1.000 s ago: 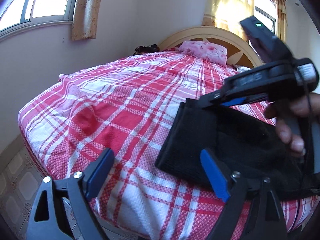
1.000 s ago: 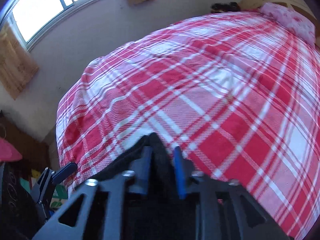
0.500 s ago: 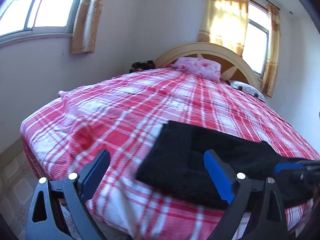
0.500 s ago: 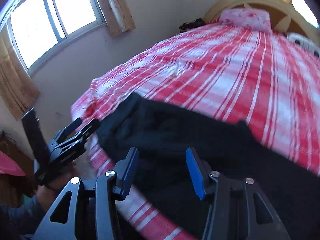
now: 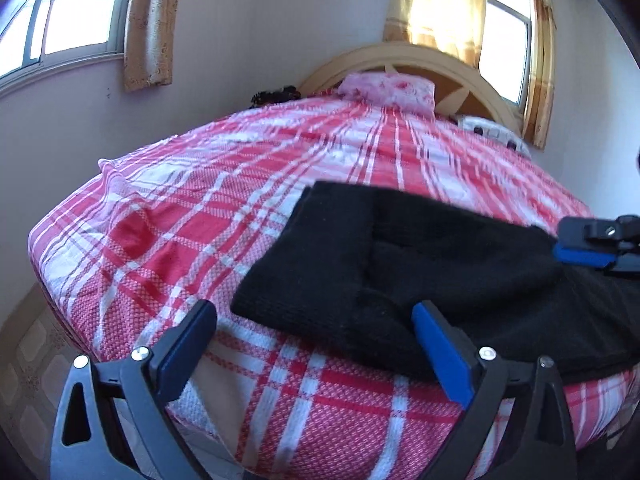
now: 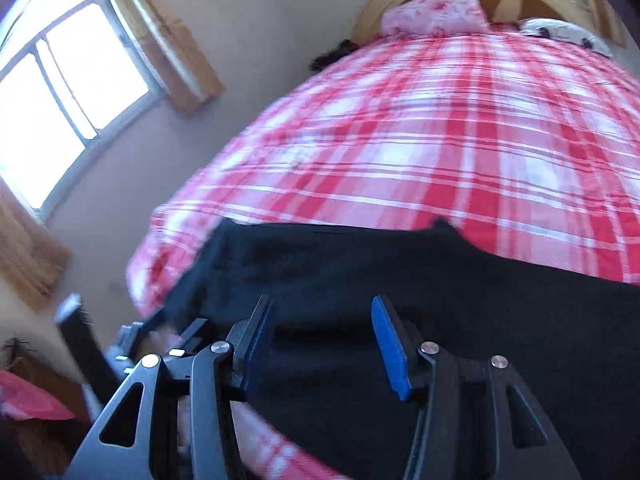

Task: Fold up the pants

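The black pants (image 5: 420, 264) lie folded flat across the near edge of the bed (image 5: 208, 216), on its red-and-white plaid cover, one short end toward the left. The left gripper (image 5: 316, 344) hovers at that end, its jaws opening wide with nothing pressed between the 2 blue pads. The right gripper (image 6: 322, 344) hangs over the middle of the pants, jaws about halfway apart and gripping nothing. A pink pillow (image 5: 388, 86) rests against the headboard (image 5: 460, 68).
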### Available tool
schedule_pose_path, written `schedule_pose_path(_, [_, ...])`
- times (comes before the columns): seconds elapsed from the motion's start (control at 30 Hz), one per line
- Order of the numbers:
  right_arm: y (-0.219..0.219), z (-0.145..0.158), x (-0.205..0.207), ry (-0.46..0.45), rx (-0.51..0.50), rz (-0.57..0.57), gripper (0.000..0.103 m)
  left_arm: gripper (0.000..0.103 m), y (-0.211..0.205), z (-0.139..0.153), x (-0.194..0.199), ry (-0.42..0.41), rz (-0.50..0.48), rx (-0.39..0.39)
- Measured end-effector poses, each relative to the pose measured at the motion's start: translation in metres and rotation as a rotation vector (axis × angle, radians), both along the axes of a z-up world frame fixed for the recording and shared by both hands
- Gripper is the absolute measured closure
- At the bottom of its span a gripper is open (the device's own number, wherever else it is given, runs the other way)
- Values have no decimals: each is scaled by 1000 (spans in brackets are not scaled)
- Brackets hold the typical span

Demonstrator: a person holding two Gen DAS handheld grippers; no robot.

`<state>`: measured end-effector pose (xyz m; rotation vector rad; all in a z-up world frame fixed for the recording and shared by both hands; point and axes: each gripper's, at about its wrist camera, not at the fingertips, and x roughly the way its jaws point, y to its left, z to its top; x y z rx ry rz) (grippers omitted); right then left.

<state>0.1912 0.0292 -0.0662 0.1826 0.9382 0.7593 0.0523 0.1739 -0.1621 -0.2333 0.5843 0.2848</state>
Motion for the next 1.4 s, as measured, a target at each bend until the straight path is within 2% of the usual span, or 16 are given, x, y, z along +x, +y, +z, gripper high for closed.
schedule_pose_path(0.07, [22, 2, -4, 25, 38, 72, 52, 2, 0, 7, -7, -42, 12, 0])
schedule_pose_path(0.13, [47, -3, -5, 37, 30, 123, 52, 1, 0, 9, -7, -39, 8, 3])
schedule_pose_path(0.23, [58, -25, 10, 93, -48, 36, 52, 0, 4, 2, -2, 2, 10, -12])
schedule_pose_path(0.3, [46, -31, 16, 105, 3, 27, 52, 1, 7, -1, -2, 4, 11, -50])
schedule_pose_path(0.33, [38, -29, 16, 88, -11, 5, 52, 0, 6, 0, -3, -5, 11, -49])
schedule_pose_path(0.53, [-29, 3, -13, -31, -51, -103, 51, 0, -16, 13, -7, -59, -50, 3])
schedule_pose_path(0.6, [-55, 3, -29, -49, -65, -129, 50, 0, -26, 16, -6, -75, -113, -2])
schedule_pose_path(0.7, [-94, -8, -50, -44, -99, -189, 49, 0, -40, 14, -1, -43, -150, 37])
schedule_pose_path(0.8, [-122, -33, -64, -14, -219, -272, 48, 0, -48, 18, -2, -41, -152, 49])
schedule_pose_path(0.87, [-141, -41, -78, -43, -175, -269, 48, 0, -53, 27, -5, -58, -164, 50])
schedule_pose_path(0.97, [-150, -34, -92, -83, -183, -248, 48, 0, -68, 39, -7, -76, -215, 64])
schedule_pose_path(1.03, [-167, -27, -96, -100, -102, -306, 45, 0, -79, 43, -2, -70, -258, 62])
schedule_pose_path(1.13, [-182, -43, -77, 36, -108, -318, 42, 0, -99, 48, 11, -38, -346, 35])
schedule_pose_path(1.17, [-191, -42, -76, 43, -69, -319, 42, 0, -106, 49, 16, -29, -374, 29])
schedule_pose_path(1.3, [-250, -6, -83, -46, 10, -438, 42, 0, -129, 54, 33, -2, -438, 14])
schedule_pose_path(1.4, [-337, 12, -90, -54, 56, -631, 42, 0, -152, 55, 48, 9, -478, 9])
